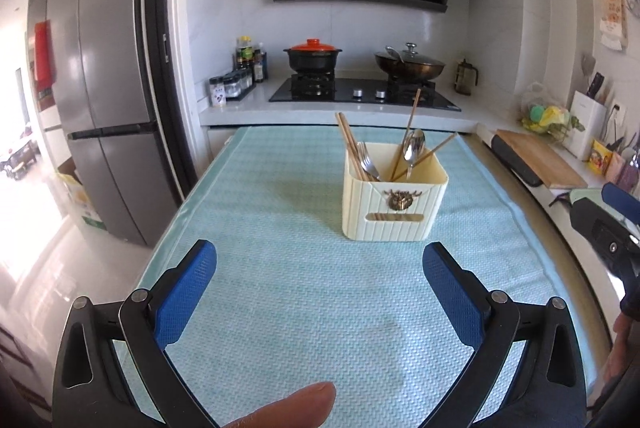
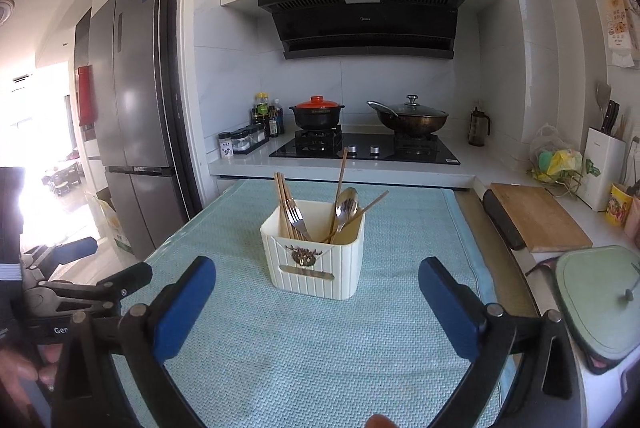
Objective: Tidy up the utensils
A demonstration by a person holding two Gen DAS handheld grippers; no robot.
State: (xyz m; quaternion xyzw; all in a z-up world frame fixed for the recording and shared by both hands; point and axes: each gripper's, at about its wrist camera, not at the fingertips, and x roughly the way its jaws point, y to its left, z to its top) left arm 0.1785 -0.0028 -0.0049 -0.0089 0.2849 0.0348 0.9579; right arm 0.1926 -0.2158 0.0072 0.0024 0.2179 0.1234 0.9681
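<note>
Cream plastic holder (image 1: 394,195) stands upright on the teal mat (image 1: 280,288), toward the mat's far half, just short of the stove counter. Ribbed walls, brass-look badge on the front w/ a slot under it. Inside: chopsticks (image 1: 350,143) bunched at the left, fork (image 1: 368,159) beside them, tines up; spoon (image 1: 414,143) bowl up on the right, plus two more sticks leaning out at angles. Divider inside probable, can't confirm.

Progress: looks done or nearly so. No loose utensils visible on the mat in either view; everything seen is already in the holder. Poss. leftover: the right-side sticks splay apart vs. the tidy left bunch, may want straightening. Judgement only.

Left gripper (image 1: 320,268): fingers wide apart, nothing btwn them, well short of the holder. Right gripper (image 2: 318,282): fingers at full spread, empty, holder just beyond the tips and not touched.
</note>
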